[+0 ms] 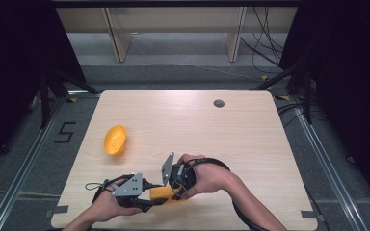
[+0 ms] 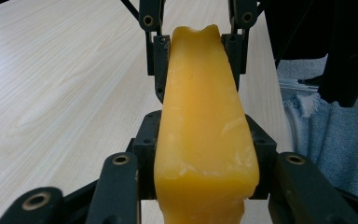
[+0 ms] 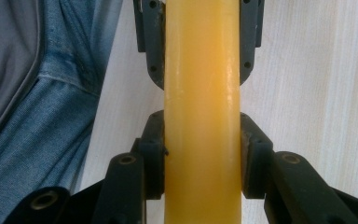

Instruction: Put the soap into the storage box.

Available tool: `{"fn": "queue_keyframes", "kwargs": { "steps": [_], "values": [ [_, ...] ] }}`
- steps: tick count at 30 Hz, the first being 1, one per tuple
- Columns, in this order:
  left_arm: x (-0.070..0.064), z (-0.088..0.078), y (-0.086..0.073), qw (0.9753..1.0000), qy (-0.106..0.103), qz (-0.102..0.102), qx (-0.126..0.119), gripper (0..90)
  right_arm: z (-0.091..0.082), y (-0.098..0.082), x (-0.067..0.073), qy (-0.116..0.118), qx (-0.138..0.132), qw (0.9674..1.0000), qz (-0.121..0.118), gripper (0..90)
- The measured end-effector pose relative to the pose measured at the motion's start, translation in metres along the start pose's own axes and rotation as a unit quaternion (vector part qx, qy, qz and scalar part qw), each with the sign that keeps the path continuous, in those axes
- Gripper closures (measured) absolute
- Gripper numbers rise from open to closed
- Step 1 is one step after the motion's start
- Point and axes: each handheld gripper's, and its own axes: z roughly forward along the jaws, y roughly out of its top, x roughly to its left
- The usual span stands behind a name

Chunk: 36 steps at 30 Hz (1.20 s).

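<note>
Both clamped on yellow block (image 1: pixel 163 193): left gripper (image 1: pixel 147 199), right gripper (image 1: pixel 176 190). Grip firm, pull evenly apart.

a lab: black curtains (image 1: pixel 9 57), floor rails (image 1: pixel 24 159), loose cables (image 1: pixel 265 48), bare wooden table (image 1: pixel 183 125)

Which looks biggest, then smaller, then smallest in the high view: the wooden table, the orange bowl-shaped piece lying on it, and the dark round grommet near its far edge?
1. wooden table, by far the largest.
2. orange bowl-shaped piece.
3. dark round grommet, the smallest; it lies farther from the camera, but the gap is clear.
</note>
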Motion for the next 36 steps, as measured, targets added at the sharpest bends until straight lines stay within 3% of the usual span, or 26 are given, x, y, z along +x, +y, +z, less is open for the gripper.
{"fn": "queue_keyframes", "kwargs": {
  "steps": [5, 6, 8, 9, 11, 17, 20, 21, 22, 25, 26, 28, 29, 30, 31, 32, 33, 34, 35, 36],
  "values": [
    [-0.003, -0.003, 0.002, 0.9999, 0.005, -0.006, -0.007, 59.8, -0.002, 0.001, 0.002, -0.005, -0.006, 1.0, -0.004, 61.1],
    [-0.003, -0.004, 0.004, 0.9999, 0.008, 0.0, -0.007, 59.9, -0.003, 0.001, 0.003, -0.004, -0.006, 1.0, 0.006, 60.9],
    [-0.004, -0.007, 0.006, 0.9999, 0.01, 0.003, -0.01, 60.2, -0.005, 0.001, 0.002, -0.01, -0.018, 0.9998, -0.002, 60.2],
    [-0.004, -0.008, 0.007, 0.9999, 0.008, -0.009, -0.011, 60.2, -0.005, 0.001, -0.001, -0.01, -0.04, 0.9989, -0.024, 59.3],
    [-0.004, -0.01, 0.007, 0.9998, 0.014, -0.011, -0.005, 60.2, -0.008, 0.0, -0.001, -0.017, -0.046, 0.9986, -0.019, 53.9],
    [-0.003, -0.015, 0.003, 0.9994, 0.029, -0.019, 0.005, 60.3, -0.024, -0.012, -0.001, -0.015, -0.084, 0.9962, 0.02, 40.5],
    [-0.003, -0.019, 0.0, 0.9988, 0.037, -0.032, 0.002, 60.3, -0.034, -0.024, -0.001, -0.033, -0.105, 0.9928, 0.047, 37.9],
    [-0.002, -0.02, 0.0, 0.9986, 0.046, -0.027, 0.003, 60.3, -0.035, -0.028, -0.003, -0.028, -0.117, 0.9916, 0.047, 37.8],
    [-0.002, -0.022, -0.001, 0.998, 0.051, -0.038, 0.003, 60.3, -0.037, -0.033, -0.003, -0.03, -0.131, 0.9891, 0.06, 37.8],
    [0.0, -0.026, -0.004, 0.9964, 0.071, -0.047, 0.005, 60.3, -0.041, -0.051, -0.004, -0.047, -0.165, 0.9784, 0.116, 40.1],
    [0.001, -0.029, -0.005, 0.9951, 0.084, -0.051, 0.004, 60.2, -0.041, -0.055, -0.005, -0.051, -0.173, 0.9758, 0.124, 41.3],
    [0.003, -0.032, -0.005, 0.9942, 0.091, -0.057, 0.0, 60.3, -0.041, -0.067, -0.005, -0.069, -0.177, 0.9662, 0.174, 43.1],
    [0.005, -0.035, -0.005, 0.9942, 0.094, -0.052, 0.001, 60.3, -0.039, -0.072, -0.006, -0.082, -0.186, 0.9604, 0.191, 44.2],
    [0.004, -0.036, -0.006, 0.9929, 0.1, -0.063, -0.008, 60.3, -0.038, -0.08, -0.006, -0.098, -0.196, 0.9524, 0.212, 43.9],
    [0.004, -0.037, -0.006, 0.9923, 0.107, -0.062, -0.011, 60.3, -0.037, -0.085, -0.006, -0.11, -0.201, 0.9479, 0.221, 43.9],
    [0.003, -0.039, -0.006, 0.9916, 0.108, -0.071, -0.011, 60.3, -0.036, -0.092, -0.005, -0.12, -0.21, 0.939, 0.245, 43.6],
    [0.002, -0.04, -0.006, 0.9905, 0.119, -0.068, -0.015, 60.3, -0.035, -0.098, -0.005, -0.133, -0.222, 0.9332, 0.25, 43.5],
    [0.003, -0.042, -0.006, 0.9906, 0.125, -0.054, -0.013, 60.3, -0.033, -0.11, -0.002, -0.147, -0.246, 0.9164, 0.279, 43.6],
    [0.003, -0.043, -0.006, 0.99, 0.128, -0.058, -0.013, 60.3, -0.034, -0.116, -0.001, -0.16, -0.248, 0.9105, 0.29, 43.6],
    [0.002, -0.045, -0.006, 0.9885, 0.138, -0.06, -0.011, 60.3, -0.032, -0.12, 0.0, -0.169, -0.253, 0.9013, 0.308, 44.5]
  ]
}}
